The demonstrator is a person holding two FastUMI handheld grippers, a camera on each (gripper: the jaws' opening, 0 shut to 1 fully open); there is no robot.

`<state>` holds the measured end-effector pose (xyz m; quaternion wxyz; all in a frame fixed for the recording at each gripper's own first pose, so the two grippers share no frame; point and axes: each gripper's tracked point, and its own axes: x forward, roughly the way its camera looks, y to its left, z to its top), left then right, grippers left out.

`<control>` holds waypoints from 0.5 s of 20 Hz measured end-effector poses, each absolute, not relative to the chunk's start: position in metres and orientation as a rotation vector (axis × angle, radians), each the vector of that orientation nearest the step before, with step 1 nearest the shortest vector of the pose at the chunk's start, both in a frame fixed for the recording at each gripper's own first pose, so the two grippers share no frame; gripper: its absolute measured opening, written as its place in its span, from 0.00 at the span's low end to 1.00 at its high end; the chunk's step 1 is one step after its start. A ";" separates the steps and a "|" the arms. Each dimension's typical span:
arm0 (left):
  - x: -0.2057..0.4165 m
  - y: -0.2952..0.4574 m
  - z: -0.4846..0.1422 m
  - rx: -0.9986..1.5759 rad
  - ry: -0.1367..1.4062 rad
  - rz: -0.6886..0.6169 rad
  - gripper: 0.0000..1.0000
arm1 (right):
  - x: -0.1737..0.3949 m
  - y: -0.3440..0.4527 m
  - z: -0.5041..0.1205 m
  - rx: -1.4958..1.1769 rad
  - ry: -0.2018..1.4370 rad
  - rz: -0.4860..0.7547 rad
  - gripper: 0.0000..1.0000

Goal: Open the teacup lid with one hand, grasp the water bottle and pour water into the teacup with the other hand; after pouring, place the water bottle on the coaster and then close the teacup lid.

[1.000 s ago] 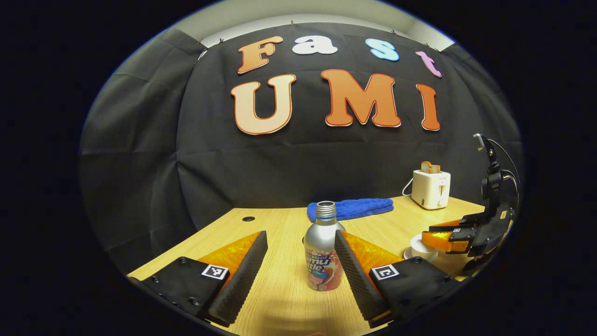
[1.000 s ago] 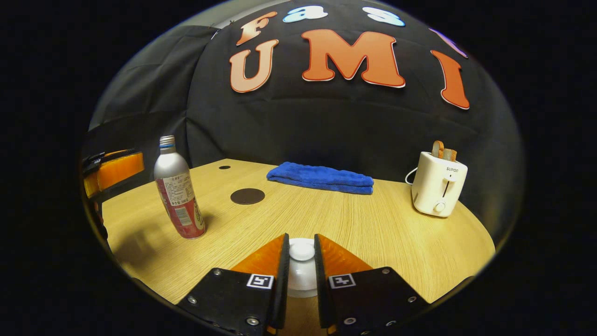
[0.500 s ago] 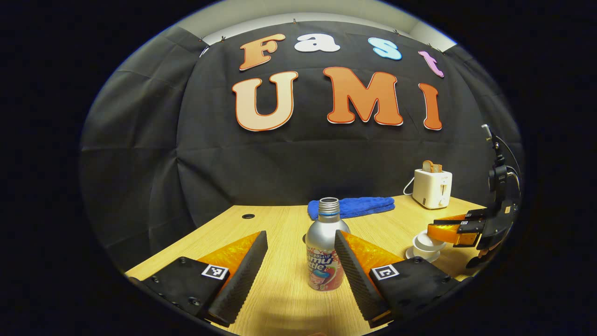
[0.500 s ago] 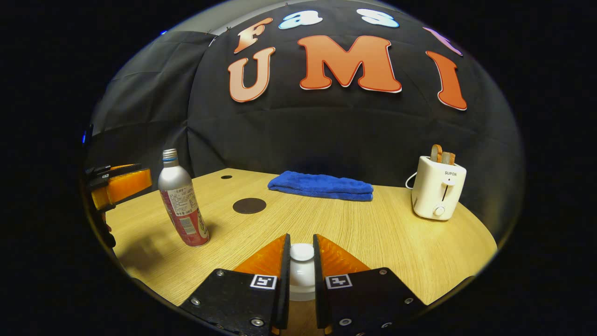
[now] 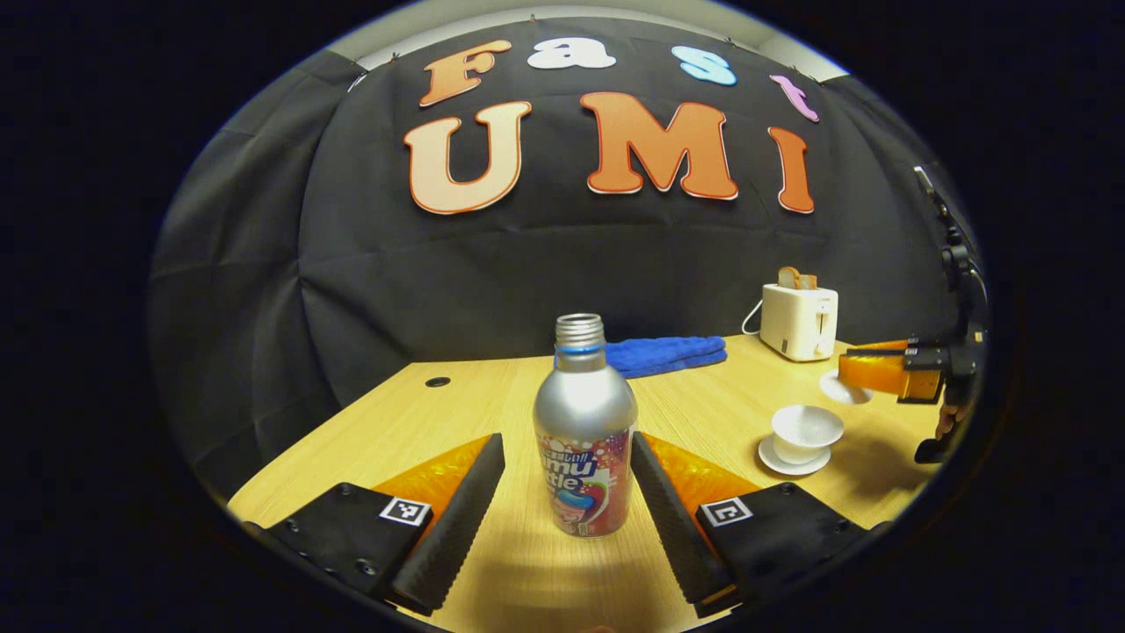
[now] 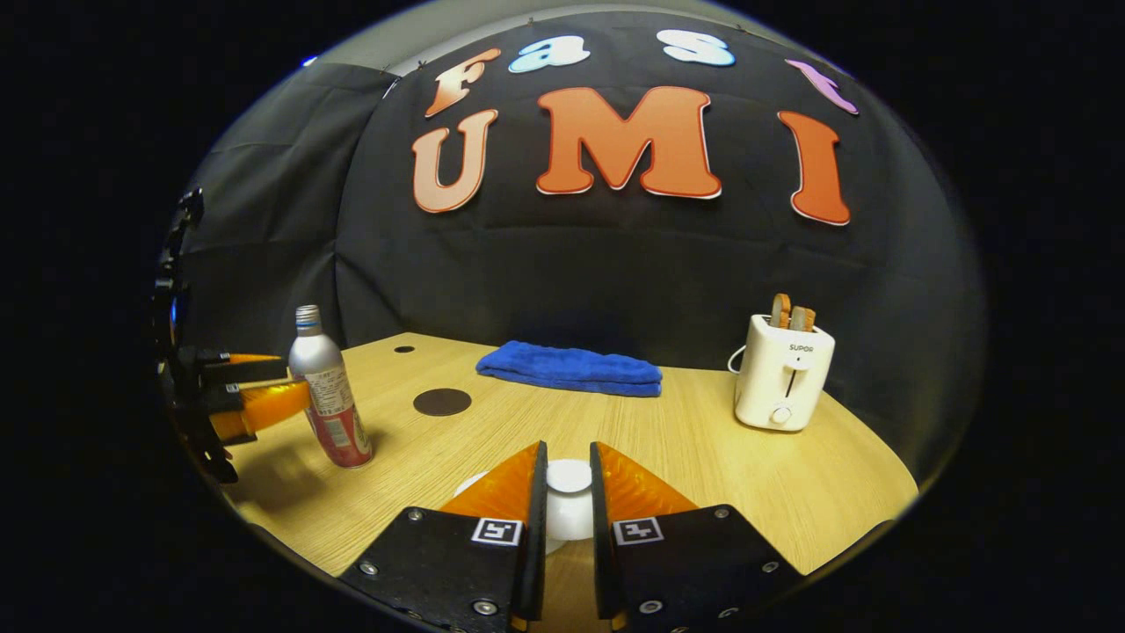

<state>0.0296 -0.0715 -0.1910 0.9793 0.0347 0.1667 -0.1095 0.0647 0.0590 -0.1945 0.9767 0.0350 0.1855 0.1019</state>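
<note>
A silver bottle with a red label and no cap stands upright on the wooden table. My left gripper is open, one finger on each side of the bottle's lower body, with a small gap on both sides. The white teacup sits uncovered on its saucer to the right. My right gripper is shut on the knob of the white lid. It holds the lid in the air, above and right of the cup. The round dark coaster lies behind the bottle.
A folded blue towel lies at the back of the table. A white toaster with bread in it stands at the back right. A small cable hole sits near the far left edge.
My right gripper has lifted the lid off the teacup, up and to the right. My left gripper has moved forward, so the bottle now stands deeper between its fingers.
</note>
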 end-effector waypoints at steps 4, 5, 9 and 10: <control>0.040 -0.082 -0.220 0.049 0.388 -0.236 0.96 | 0.061 0.038 -0.191 0.070 0.365 0.170 0.24; 0.043 -0.083 -0.228 0.043 0.407 -0.234 0.95 | 0.060 0.034 -0.191 0.070 0.366 0.161 0.24; 0.052 -0.086 -0.232 0.013 0.406 -0.235 0.94 | 0.055 0.017 -0.193 0.066 0.370 0.128 0.23; 0.054 -0.088 -0.233 0.015 0.406 -0.231 0.87 | 0.054 0.013 -0.194 0.065 0.373 0.122 0.23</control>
